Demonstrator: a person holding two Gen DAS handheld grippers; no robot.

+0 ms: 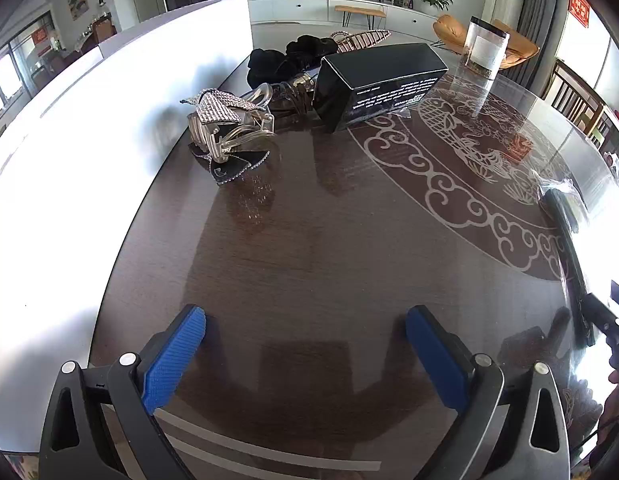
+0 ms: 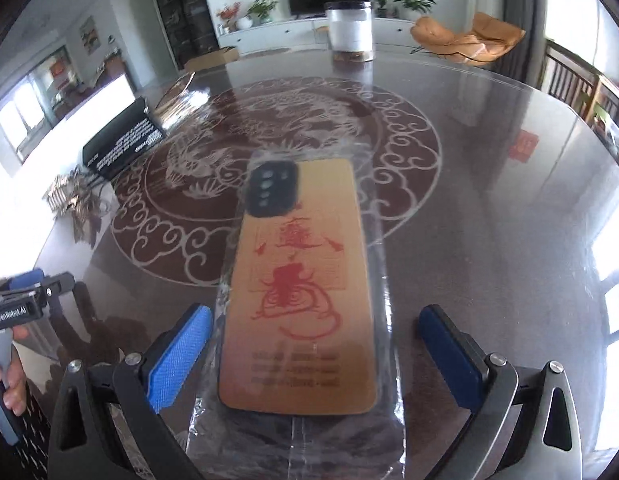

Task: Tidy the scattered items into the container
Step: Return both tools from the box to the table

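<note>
The right gripper (image 2: 311, 336) has its blue-padded fingers (image 2: 181, 356) spread wide, one on each side of a phone case (image 2: 299, 300) sealed in a clear plastic sleeve (image 2: 383, 240). The pads stand clear of the sleeve's edges, so nothing is pinched. The case is tan with a red printed figure and a black camera block at its 12 o'clock end, and whether it lies on the glass-topped table (image 2: 489, 200) or hovers just above it cannot be told. At 9 o'clock in the right wrist view a hand (image 2: 11, 380) holds the grip of the left gripper (image 2: 27, 284).

The left gripper (image 1: 305, 356) is likewise spread wide, with only dark tabletop between its pads. From there, toward 11 o'clock, a rhinestone hair clip (image 1: 225, 124) lies on the table (image 1: 309, 240) near a white wall panel (image 1: 109, 120). Just beyond it, at 12 o'clock, sits a black box (image 1: 373, 88) with white print on its side, tipped at an angle. Behind the box are black scrunchies (image 1: 277, 64) and further clips. Farthest off, at 1 o'clock, a clear jar (image 1: 485, 50) with a black lid stands upright near the table's far edge. The plastic sleeve's edge (image 1: 565, 208) shows at 3 o'clock.
</note>
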